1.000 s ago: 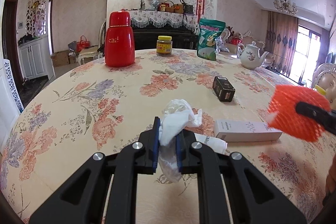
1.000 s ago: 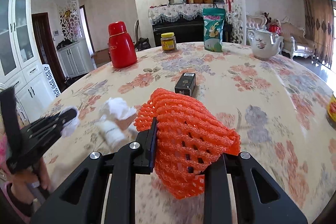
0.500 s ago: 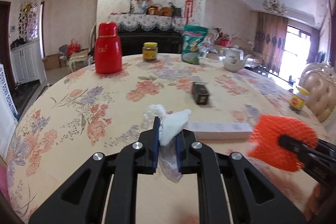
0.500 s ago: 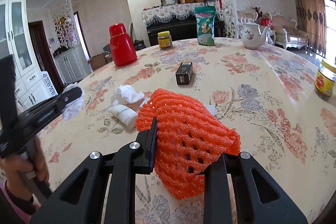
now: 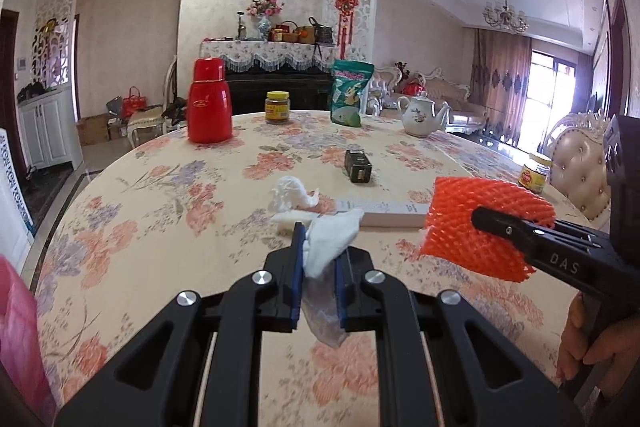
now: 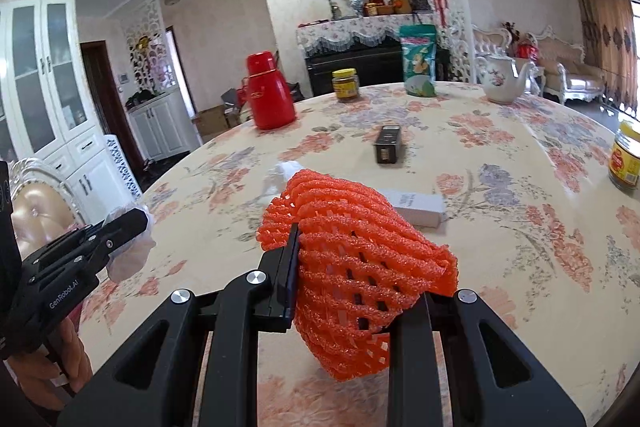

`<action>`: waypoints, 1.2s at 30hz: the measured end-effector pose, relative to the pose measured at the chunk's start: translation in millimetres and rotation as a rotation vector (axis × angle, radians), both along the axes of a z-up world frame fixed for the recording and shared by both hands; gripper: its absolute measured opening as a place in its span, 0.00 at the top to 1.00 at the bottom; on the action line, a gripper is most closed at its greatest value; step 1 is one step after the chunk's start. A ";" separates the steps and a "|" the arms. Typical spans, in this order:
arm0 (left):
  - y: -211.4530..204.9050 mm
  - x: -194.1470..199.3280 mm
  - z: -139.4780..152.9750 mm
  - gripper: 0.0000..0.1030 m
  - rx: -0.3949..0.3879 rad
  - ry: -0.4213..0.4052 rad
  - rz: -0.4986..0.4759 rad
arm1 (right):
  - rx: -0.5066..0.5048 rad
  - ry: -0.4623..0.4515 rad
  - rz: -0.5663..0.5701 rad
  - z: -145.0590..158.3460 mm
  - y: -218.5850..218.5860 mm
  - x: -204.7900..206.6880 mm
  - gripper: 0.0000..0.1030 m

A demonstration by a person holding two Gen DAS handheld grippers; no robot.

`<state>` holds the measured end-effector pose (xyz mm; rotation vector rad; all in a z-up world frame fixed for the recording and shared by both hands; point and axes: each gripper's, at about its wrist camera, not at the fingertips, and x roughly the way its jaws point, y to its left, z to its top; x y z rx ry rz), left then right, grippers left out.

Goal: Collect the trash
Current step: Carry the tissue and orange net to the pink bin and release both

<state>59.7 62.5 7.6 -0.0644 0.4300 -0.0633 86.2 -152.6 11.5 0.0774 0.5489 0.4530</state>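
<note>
Between the left hand-held gripper's [image 5: 318,281] clenched jaws, a crumpled white tissue [image 5: 326,243] is hanging loosely and risking slipping out. Across the right wrist view, the right hand-held gripper [image 6: 352,287] is squeezing an orange foam fruit net [image 6: 352,259] above the floral-clothed bench [image 6: 500,227].

Both wrist cameras face across 1 shared floral table [image 5: 160,211].

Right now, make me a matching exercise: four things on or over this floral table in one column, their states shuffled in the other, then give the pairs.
1. crumpled white tissue
2. orange foam fruit net
3. small black box
4. red thermos flask

A. standing upright near the table's far edge
B. pinched in the right jaws
C. lying flat mid-table
D. pinched in the left jaws

Pairs: 1-D, 2-B, 3-C, 4-A
</note>
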 end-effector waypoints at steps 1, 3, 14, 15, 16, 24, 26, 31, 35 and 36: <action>3.8 -5.5 -1.0 0.88 -0.004 0.001 0.005 | 0.000 0.001 0.010 0.3 3.4 -2.3 0.78; 10.5 -15.6 -2.9 0.88 -0.006 0.005 0.012 | -0.013 -0.005 0.045 0.1 17.3 -9.9 0.78; 66.6 -73.1 -7.2 0.87 0.017 -0.005 0.118 | -0.056 -0.044 0.252 6.4 99.1 -44.3 0.78; 75.7 -78.1 -7.7 0.87 0.011 -0.002 0.135 | -0.056 -0.046 0.275 7.5 108.2 -47.0 0.78; 86.3 -84.3 -8.0 0.87 0.006 -0.002 0.156 | -0.054 -0.050 0.298 8.6 115.8 -49.5 0.78; 170.3 -131.1 -7.1 0.87 -0.019 0.001 0.338 | -0.064 -0.060 0.532 10.0 209.7 -77.3 0.78; 190.9 -142.3 -6.4 0.86 -0.024 0.006 0.383 | -0.069 -0.061 0.584 9.6 234.4 -83.3 0.78; 244.5 -171.9 -7.1 0.86 -0.002 0.011 0.504 | -0.081 -0.064 0.703 9.1 293.4 -95.1 0.78; 287.3 -188.5 -9.8 0.86 -0.018 0.021 0.576 | -0.087 -0.057 0.774 10.1 342.2 -98.1 0.78; 300.9 -192.0 -11.5 0.86 -0.031 0.025 0.595 | -0.092 -0.054 0.786 9.4 353.2 -98.5 0.77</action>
